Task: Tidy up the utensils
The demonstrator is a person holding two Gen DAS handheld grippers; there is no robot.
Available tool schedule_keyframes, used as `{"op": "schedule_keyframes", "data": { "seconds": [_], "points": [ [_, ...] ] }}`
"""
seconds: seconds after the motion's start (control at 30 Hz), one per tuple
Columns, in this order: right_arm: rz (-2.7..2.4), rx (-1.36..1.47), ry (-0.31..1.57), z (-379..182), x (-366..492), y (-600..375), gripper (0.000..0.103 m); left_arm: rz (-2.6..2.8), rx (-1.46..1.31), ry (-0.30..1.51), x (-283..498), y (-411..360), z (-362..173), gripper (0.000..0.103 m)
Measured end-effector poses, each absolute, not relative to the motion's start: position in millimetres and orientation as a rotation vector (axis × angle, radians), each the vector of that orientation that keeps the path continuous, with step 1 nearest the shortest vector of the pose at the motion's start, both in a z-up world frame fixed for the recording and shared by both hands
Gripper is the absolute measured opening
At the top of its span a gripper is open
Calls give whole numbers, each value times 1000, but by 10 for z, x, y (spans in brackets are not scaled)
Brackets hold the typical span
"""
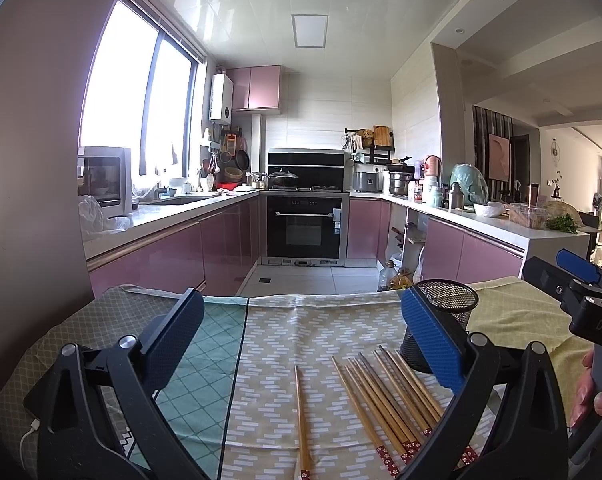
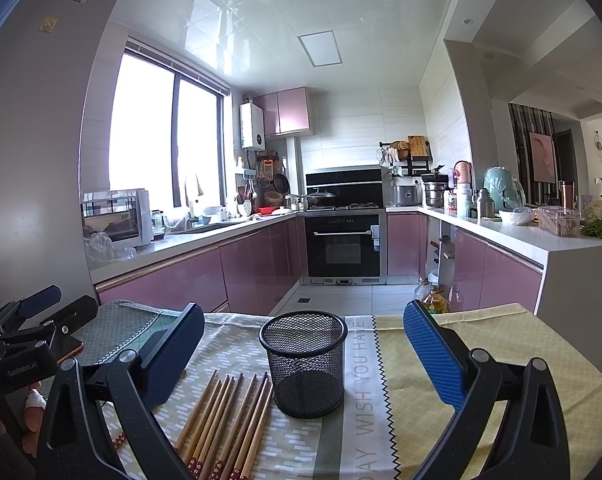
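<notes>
Several wooden chopsticks lie side by side on the patterned cloth, with a single chopstick apart to their left. They also show in the right wrist view. A black mesh cup stands upright and empty just right of them; in the left wrist view the cup is partly hidden behind my finger. My left gripper is open and empty above the chopsticks. My right gripper is open and empty, its fingers either side of the cup but nearer the camera.
The table is covered with patchwork cloths. The other gripper shows at the right edge of the left wrist view and at the left edge of the right wrist view. Kitchen counters, an oven and oil bottles lie beyond the table.
</notes>
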State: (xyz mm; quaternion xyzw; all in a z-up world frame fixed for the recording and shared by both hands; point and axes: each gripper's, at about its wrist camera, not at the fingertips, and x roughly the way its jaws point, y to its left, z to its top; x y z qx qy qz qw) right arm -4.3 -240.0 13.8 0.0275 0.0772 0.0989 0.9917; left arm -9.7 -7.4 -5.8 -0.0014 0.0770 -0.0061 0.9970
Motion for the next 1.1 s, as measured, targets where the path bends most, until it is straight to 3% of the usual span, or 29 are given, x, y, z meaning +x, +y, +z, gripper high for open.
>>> {"op": "schedule_keyframes", "data": {
  "seconds": [1.1],
  "points": [
    [199,59,153,132,-69,-2408,97,-13,-2,171,-81,-77,-49,97]
  ]
}}
